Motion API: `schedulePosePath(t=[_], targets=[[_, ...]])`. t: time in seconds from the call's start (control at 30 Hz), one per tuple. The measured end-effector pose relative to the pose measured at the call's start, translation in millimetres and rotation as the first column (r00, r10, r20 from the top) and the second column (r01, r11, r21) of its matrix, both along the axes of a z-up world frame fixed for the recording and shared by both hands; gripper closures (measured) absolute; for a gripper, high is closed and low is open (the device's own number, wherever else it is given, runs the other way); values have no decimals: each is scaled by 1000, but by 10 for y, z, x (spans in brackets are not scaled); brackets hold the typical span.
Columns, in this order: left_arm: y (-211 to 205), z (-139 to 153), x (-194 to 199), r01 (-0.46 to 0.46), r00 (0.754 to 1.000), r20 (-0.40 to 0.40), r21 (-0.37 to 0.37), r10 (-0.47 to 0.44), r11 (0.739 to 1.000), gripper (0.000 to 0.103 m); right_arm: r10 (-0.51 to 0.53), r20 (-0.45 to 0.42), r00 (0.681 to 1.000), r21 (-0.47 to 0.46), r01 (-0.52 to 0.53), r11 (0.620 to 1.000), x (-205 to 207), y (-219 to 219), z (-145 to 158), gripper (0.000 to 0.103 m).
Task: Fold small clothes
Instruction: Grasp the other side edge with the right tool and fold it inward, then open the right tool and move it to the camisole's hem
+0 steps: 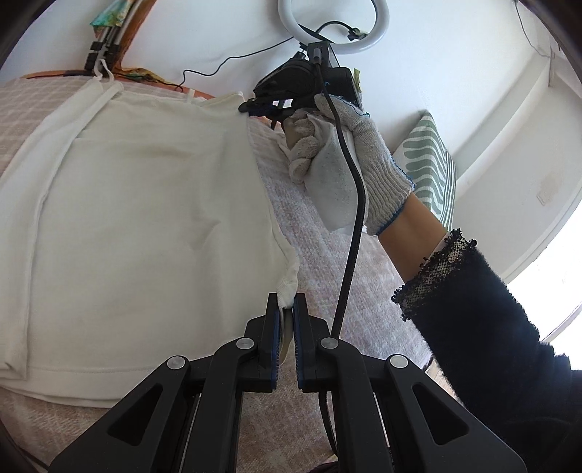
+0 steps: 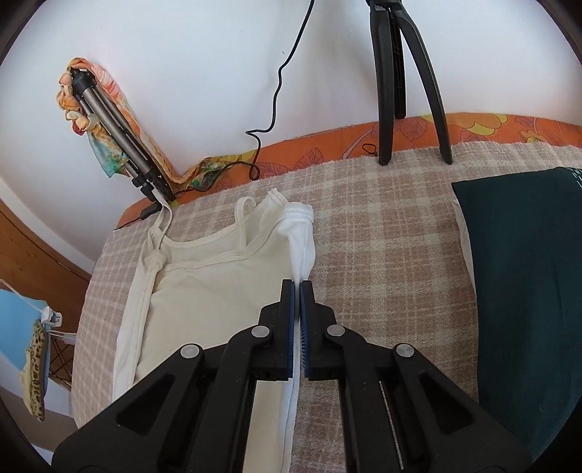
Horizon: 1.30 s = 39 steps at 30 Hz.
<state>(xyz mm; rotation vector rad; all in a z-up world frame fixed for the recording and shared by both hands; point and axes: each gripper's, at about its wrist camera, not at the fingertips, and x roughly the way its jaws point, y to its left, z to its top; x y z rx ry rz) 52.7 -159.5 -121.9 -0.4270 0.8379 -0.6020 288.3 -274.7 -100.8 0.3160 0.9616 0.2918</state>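
A cream strappy top (image 1: 138, 203) lies spread on the checked blanket (image 1: 349, 276). My left gripper (image 1: 286, 302) is shut on a bunched corner of its right edge. My right gripper (image 1: 254, 106), held by a gloved hand (image 1: 338, 160), pinches the same edge at its far end. In the right wrist view the right gripper (image 2: 299, 287) is shut on the white folded edge of the top (image 2: 218, 276), whose thin straps point away toward the wall.
A dark green folded cloth (image 2: 527, 291) lies on the blanket (image 2: 382, 236) to the right. Black tripod legs (image 2: 389, 83) stand at the far edge. A folded tripod wrapped in a patterned scarf (image 2: 109, 123) leans on the wall. A ring light (image 1: 333, 25) stands above.
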Motion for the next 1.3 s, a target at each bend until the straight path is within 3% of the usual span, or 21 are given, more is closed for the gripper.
schedulePosePath(t=[0.27,0.43,0.7,0.87,1.0,1.03,1.17,1.23,1.3], targets=[[422,13,-80,-107,994,-12,-35,107,994,98,75,35,997,-32,-74,997,-1,559,182,99],[601,-78,-135,-164,986,-51,-52,161,985,98,115,16,993,-55,-114,992,43,906,102,99],[709,-161,-156,-196,978,-69,-10,195,981,98,158,-16,987,-71,-159,985,84,1238,-74,99],[717,-192,-203,-188,979,-81,28,190,982,98,228,-59,972,59,-225,973,77,1234,-145,93],[764,-128,-304,-165,983,-65,69,169,984,93,193,-19,981,35,-192,981,-95,1069,30,68],[795,-99,-337,-163,984,-60,78,167,984,93,188,-14,982,42,-187,981,-154,1002,70,67],[1020,22,-407,-153,986,-58,91,159,984,92,164,-14,986,6,-164,986,-451,742,209,67],[1152,88,-424,-155,986,-48,111,161,982,83,160,-17,987,-11,-160,987,-627,618,269,67],[1274,156,-441,-163,986,-20,153,168,975,81,158,-23,987,-33,-158,987,-806,511,322,67]])
